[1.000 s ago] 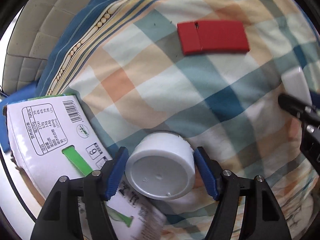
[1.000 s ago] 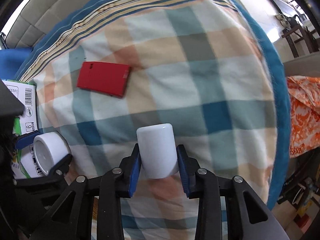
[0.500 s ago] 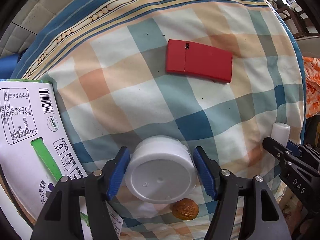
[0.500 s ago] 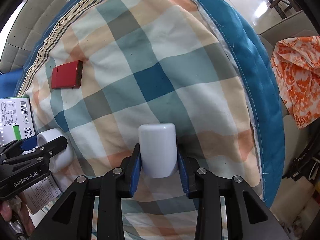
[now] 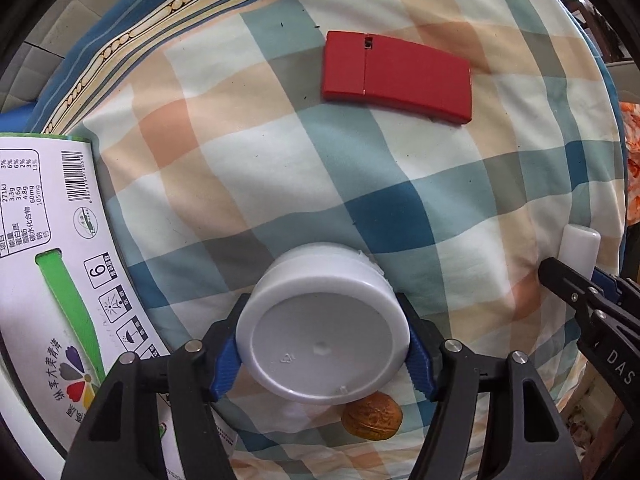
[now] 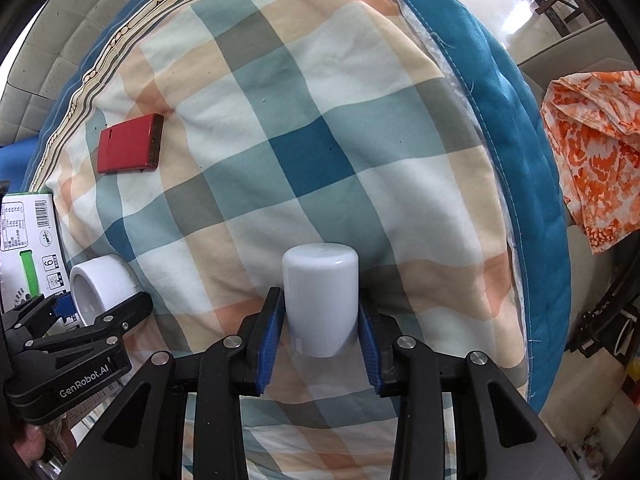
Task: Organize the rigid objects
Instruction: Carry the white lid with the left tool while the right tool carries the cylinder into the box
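Note:
My left gripper [image 5: 322, 350] is shut on a squat white tub [image 5: 322, 328], held above the checked blanket [image 5: 280, 168] with its base facing me. A walnut [image 5: 371, 418] lies on the blanket just under the tub. My right gripper [image 6: 320, 330] is shut on a tall white cylinder [image 6: 320, 300], held upright over the blanket [image 6: 320, 120]. A flat red box [image 5: 396, 76] lies further away; it also shows in the right wrist view [image 6: 130, 144]. The tub appears in the right wrist view [image 6: 102, 292], the cylinder in the left wrist view [image 5: 578, 250].
A large white printed carton [image 5: 48, 260] lies at the blanket's left side, also in the right wrist view [image 6: 28, 228]. An orange patterned cloth [image 6: 596, 152] lies beyond the blanket's blue right edge [image 6: 520, 140]. A padded headboard [image 6: 36, 76] stands behind.
Both grippers have lifted their objects and pulled back, so more blanket shows. The walnut has come into view beneath the tub. The right gripper has swung rightward toward the blanket's edge.

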### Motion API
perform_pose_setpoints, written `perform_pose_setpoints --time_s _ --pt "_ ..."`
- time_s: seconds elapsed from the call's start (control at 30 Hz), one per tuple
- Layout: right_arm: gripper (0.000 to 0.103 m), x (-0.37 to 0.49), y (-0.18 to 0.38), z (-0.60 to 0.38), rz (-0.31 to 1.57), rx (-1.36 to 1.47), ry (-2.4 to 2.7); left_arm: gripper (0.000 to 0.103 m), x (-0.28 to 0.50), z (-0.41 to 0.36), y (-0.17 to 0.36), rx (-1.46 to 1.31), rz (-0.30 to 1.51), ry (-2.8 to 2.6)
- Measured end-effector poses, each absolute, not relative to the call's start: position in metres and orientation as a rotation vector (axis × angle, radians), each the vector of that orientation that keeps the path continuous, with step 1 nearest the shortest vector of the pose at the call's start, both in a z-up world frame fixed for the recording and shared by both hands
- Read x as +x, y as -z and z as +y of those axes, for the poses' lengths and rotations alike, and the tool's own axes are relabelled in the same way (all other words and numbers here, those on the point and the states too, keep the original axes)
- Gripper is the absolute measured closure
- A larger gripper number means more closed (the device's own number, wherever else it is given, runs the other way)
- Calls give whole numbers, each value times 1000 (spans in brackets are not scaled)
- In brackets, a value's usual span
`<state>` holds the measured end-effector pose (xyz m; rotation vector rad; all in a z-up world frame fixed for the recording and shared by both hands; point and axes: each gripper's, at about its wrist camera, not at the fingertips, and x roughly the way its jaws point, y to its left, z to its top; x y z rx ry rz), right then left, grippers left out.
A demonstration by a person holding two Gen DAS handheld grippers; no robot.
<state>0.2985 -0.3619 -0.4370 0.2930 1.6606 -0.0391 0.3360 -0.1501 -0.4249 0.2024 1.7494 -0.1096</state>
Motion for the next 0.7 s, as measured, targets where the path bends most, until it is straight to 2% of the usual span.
perform_pose_setpoints --time_s 0.27,0.53,0.7 --pt "69 290 434 -361 1651 318 64 38 323 -154 412 191 1700 111" --pt "70 279 408 -359 1634 324 18 38 303 -168 356 137 1615 150" --pt "70 272 368 -348 1580 311 -37 38 288 -159 315 87 1545 196"
